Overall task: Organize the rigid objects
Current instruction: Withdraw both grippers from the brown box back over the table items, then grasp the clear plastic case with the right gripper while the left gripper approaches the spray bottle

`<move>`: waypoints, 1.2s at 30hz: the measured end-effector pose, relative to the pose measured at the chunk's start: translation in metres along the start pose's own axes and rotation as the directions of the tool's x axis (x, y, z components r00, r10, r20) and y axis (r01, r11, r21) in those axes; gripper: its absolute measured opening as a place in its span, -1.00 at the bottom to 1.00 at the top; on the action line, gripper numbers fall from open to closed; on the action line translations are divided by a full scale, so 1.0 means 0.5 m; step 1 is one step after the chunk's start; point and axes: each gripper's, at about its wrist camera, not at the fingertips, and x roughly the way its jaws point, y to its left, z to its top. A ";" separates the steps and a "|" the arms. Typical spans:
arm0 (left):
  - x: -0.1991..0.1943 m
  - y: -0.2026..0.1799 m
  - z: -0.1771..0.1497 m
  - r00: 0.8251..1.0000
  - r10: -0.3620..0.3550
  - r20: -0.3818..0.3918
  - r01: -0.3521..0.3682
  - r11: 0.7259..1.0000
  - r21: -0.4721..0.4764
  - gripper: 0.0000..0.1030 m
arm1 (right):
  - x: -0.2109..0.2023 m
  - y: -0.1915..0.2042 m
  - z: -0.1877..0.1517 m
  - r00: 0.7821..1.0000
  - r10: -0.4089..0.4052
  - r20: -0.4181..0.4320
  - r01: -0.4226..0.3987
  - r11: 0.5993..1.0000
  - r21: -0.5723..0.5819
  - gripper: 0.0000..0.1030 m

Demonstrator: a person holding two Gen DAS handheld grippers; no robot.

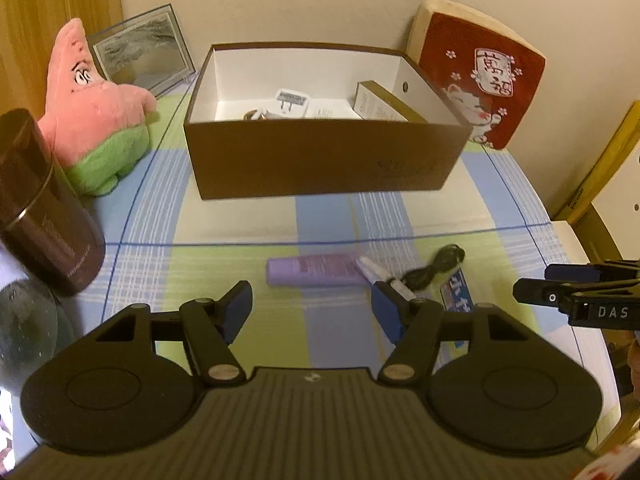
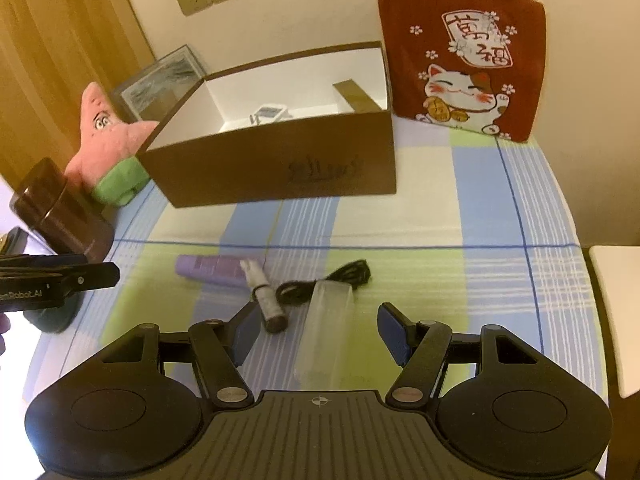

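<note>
Purple tube [image 1: 316, 270] lies flat on the checked cloth [image 2: 460, 216] near the table's front edge, touching a small white bottle [image 2: 262, 286], black cable [image 2: 328, 282] and clear case [image 2: 326, 332] beside; brown box [image 2: 280, 168] behind. Left gripper [image 1: 312, 308] and right gripper [image 2: 318, 330] both gape, holding nothing

Matt cardboard box [image 1: 320, 160]; woven checked cloth [image 1: 240, 220]; frosted plastic case [image 2: 326, 336]; fuzzy plush [image 1: 96, 112].
</note>
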 end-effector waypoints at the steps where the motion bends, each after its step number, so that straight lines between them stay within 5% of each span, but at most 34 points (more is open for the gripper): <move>1: -0.002 -0.003 -0.005 1.000 -0.001 -0.003 0.001 1.000 0.002 0.21 | -0.001 0.001 -0.005 1.000 0.000 -0.003 0.000 1.000 -0.002 0.20; 16: 0.003 -0.039 -0.071 0.998 0.017 -0.061 -0.016 0.999 0.029 0.21 | 0.021 0.020 -0.059 0.998 -0.021 -0.063 0.018 0.999 -0.038 0.20; 36: 0.046 -0.055 -0.078 0.994 0.015 -0.105 -0.012 1.000 0.027 0.21 | 0.075 0.029 -0.053 0.995 -0.066 -0.078 0.059 0.995 -0.083 0.20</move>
